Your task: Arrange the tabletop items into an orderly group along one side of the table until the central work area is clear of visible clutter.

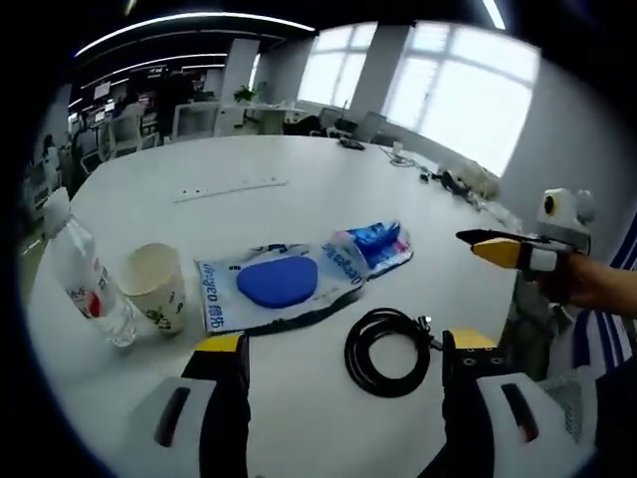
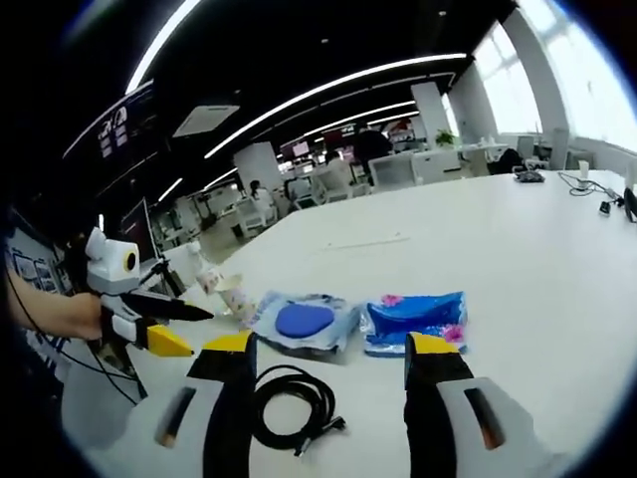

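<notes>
In the left gripper view a coiled black cable [image 1: 388, 351] lies on the white table [image 1: 299, 159], just ahead between the jaws of my open left gripper [image 1: 345, 344]. Beyond it lie a clear packet holding a blue oval pad [image 1: 279, 282] and a blue packet [image 1: 376, 244]. A paper cup [image 1: 154, 287] and a water bottle [image 1: 85, 274] stand at the left. My right gripper [image 2: 331, 347] is open above the cable [image 2: 289, 403], with the pad packet [image 2: 304, 321], the blue packet [image 2: 416, 319] and the cup [image 2: 237, 296] ahead.
Each gripper shows in the other's view: the right gripper [image 1: 503, 249] held by a hand [image 1: 597, 284], the left gripper [image 2: 149, 319] at the table's edge. Small cables and gadgets [image 1: 448, 179] lie at the far side. Office desks and chairs [image 2: 398, 169] stand beyond.
</notes>
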The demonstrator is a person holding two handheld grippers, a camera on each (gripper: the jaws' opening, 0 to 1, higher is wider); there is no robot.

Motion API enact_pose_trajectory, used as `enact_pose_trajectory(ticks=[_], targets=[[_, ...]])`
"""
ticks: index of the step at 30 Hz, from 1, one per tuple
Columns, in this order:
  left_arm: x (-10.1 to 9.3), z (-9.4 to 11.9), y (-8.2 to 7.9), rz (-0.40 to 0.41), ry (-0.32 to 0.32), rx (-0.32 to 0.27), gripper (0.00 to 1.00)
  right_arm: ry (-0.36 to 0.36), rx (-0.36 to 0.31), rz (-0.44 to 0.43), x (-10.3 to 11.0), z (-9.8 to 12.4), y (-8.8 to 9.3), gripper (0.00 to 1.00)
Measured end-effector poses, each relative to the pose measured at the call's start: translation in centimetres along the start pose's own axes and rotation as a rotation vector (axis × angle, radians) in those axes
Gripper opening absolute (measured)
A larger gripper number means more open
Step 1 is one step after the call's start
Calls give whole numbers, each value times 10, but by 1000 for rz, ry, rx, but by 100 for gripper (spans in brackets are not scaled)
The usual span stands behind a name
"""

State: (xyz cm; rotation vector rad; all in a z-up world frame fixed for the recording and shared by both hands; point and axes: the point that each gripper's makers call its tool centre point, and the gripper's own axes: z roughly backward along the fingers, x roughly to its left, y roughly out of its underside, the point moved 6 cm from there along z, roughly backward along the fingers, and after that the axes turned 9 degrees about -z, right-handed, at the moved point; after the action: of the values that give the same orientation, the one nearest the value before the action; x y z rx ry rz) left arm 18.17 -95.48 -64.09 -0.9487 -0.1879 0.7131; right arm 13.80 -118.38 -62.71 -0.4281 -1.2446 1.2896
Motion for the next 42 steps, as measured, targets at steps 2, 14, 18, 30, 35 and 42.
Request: enact_pose_trajectory(ticks=[2, 14, 18, 30, 35, 42], targets=[[-1, -5, 6, 10, 2, 18, 79, -6, 25, -7, 1, -4, 9, 58], [-15, -31, 32, 3, 25, 118, 80, -24, 126, -23, 6, -22, 47, 56], [-21, -36, 34, -10, 24, 121, 78, -11, 163, 7, 6, -25, 58, 53], [-33, -51, 44, -74, -45, 172, 55, 61, 258, 81, 9, -34, 85, 39], [-32, -54, 43, -60, -67, 183, 41, 59, 264, 31, 12, -40, 86, 29], [-34, -62, 46, -47, -45, 212, 21, 111, 318, 85, 6, -47, 88, 13]])
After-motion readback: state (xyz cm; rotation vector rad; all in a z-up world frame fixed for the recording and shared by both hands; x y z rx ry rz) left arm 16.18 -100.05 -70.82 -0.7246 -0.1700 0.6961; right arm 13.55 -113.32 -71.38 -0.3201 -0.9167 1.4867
